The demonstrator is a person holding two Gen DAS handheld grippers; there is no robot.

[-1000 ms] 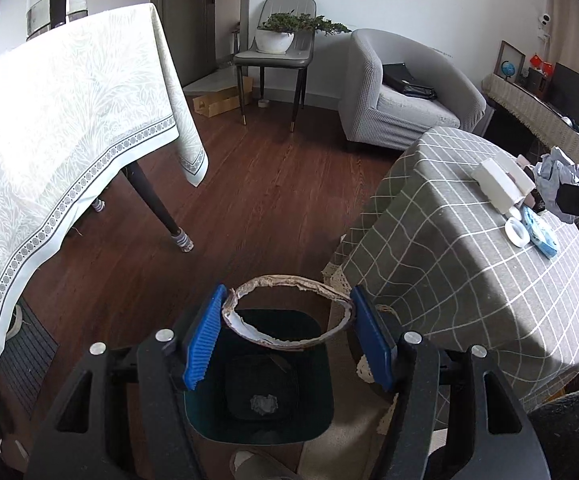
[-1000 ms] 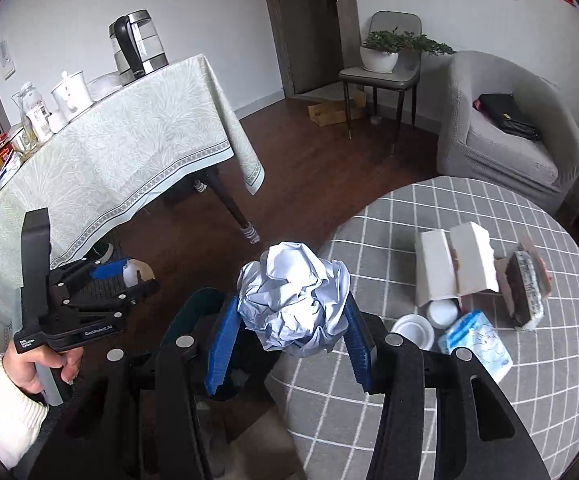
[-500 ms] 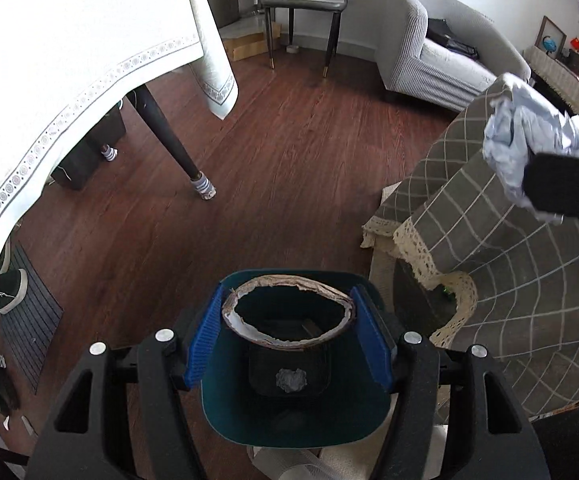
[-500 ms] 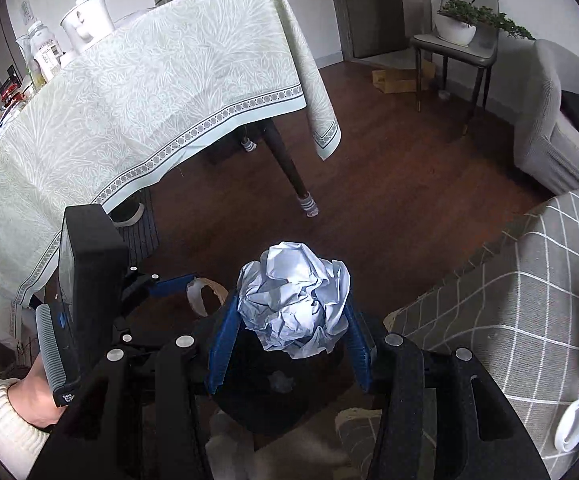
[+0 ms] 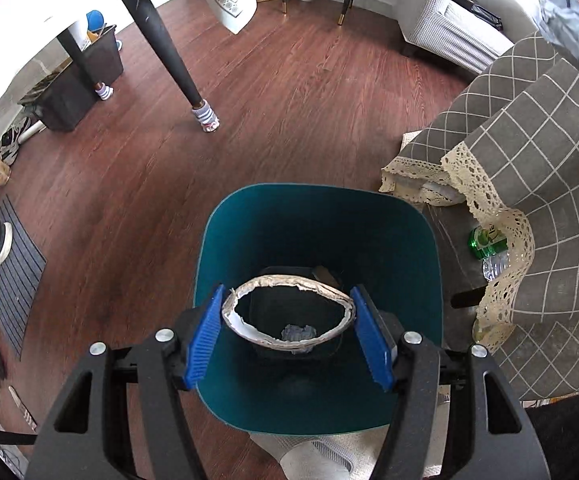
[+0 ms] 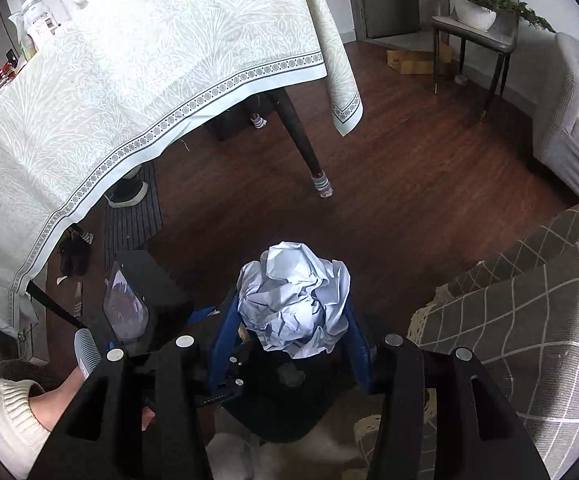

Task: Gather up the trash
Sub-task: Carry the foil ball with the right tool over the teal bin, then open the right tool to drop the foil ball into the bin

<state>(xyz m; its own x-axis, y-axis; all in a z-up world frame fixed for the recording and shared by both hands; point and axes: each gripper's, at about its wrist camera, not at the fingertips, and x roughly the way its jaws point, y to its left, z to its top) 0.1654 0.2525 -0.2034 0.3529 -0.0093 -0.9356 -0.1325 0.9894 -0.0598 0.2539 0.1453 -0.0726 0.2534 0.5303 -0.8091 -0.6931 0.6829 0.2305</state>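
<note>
My left gripper [image 5: 287, 334] is shut on a torn cardboard ring [image 5: 249, 330] and holds it right above the open dark-teal trash bin [image 5: 401, 248]. A small crumpled scrap [image 5: 297, 332] lies on the bin's bottom. My right gripper [image 6: 291, 328] is shut on a crumpled pale-blue paper ball [image 6: 293, 300], held above the same bin [image 6: 289, 412], which is dark and partly hidden below it. The paper ball also shows at the top right of the left wrist view [image 5: 569, 20]. The left gripper's body [image 6: 149, 300] shows at the left of the right wrist view.
A round table with a grey checked cloth [image 5: 549, 168] stands right of the bin. A green bottle [image 5: 487, 240] lies under its lace hem. A dining table leg [image 5: 177, 68] and white patterned cloth [image 6: 129, 64] stand beyond. Shoes and a mat [image 5: 5, 260] lie left.
Both grippers have moved down and closer over the bin, which now fills more of the left wrist view. The paper ball and cardboard ring stay held.
</note>
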